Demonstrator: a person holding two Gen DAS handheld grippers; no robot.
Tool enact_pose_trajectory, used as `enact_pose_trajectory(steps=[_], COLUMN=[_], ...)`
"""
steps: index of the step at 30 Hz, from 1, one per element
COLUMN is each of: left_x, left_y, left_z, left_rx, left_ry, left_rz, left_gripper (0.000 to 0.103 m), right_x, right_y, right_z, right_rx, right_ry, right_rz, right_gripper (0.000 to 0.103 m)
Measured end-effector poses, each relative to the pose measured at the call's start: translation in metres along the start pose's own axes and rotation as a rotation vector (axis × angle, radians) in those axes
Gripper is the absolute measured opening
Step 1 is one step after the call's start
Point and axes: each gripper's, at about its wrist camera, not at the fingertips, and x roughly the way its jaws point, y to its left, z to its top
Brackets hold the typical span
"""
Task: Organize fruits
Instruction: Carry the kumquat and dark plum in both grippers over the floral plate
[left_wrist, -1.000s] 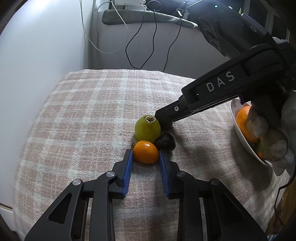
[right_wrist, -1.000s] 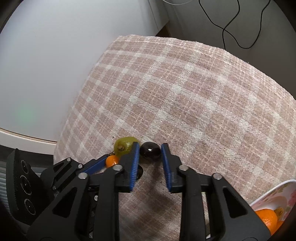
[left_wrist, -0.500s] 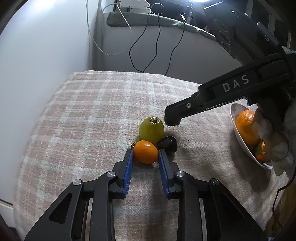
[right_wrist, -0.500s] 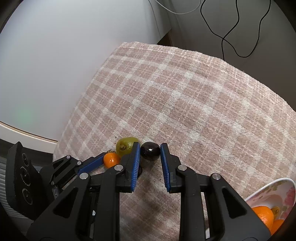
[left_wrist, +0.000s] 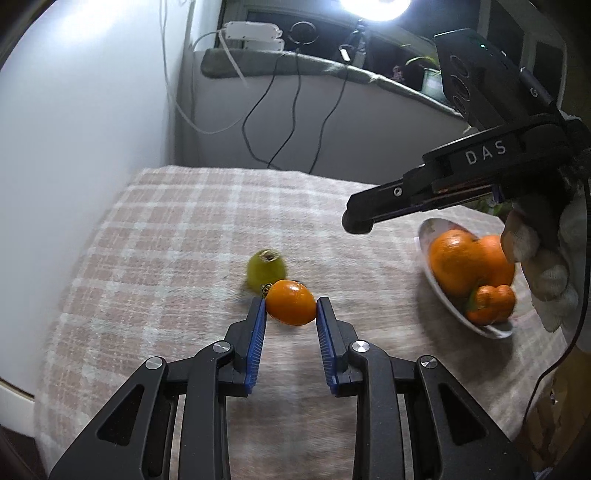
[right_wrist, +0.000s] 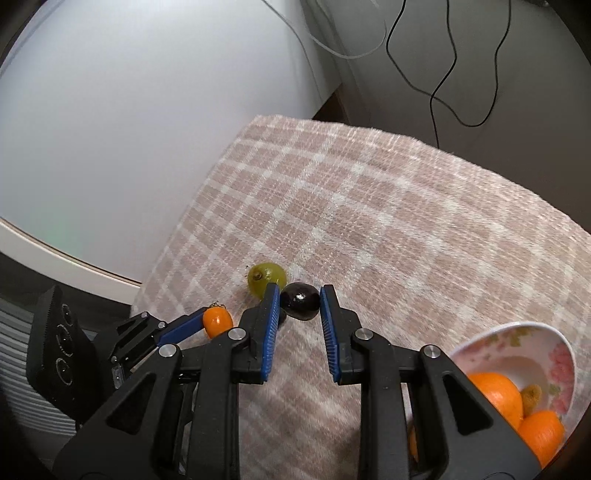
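My left gripper (left_wrist: 290, 308) is shut on a small orange fruit (left_wrist: 291, 302) and holds it above the checked cloth; the same fruit shows in the right wrist view (right_wrist: 218, 322). My right gripper (right_wrist: 297, 300) is shut on a dark plum (right_wrist: 300, 300) and holds it off the cloth. A green fruit (left_wrist: 265, 271) lies on the cloth behind the orange one, also seen in the right wrist view (right_wrist: 266, 277). The right gripper's side (left_wrist: 436, 188) is raised at the upper right of the left wrist view.
A white flowered bowl (left_wrist: 439, 295) with several oranges (left_wrist: 456, 264) stands on the right of the cloth, also seen in the right wrist view (right_wrist: 532, 343). A white wall is at the left. Cables hang behind the table. The cloth's edge (right_wrist: 192, 218) drops off at the left.
Both grippers have risen from the cloth with their fruits: the left with the small orange fruit, the right with the dark plum. The green fruit stays on the cloth.
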Motion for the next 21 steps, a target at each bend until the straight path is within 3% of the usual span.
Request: enact_pose_trajectory(steps=[12, 21], left_x=[-0.011, -0.005], left_y=[-0.056, -0.101], left_z=[0.003, 0.008], left_rx=[0.070, 0.115], left_ry=[-0.028, -0.028], left_rz=[-0.110, -0.190], left_gripper=[0.026, 0.026], right_x=[-0.083, -0.113], right_y=[-0.031, -0.077], right_z=[-0.027, -0.049], right_rx=[0.016, 0.070], right_ry=[-0.118, -0.153], right_rz=[-0.034, -0.099], right_gripper=[0.023, 0.023])
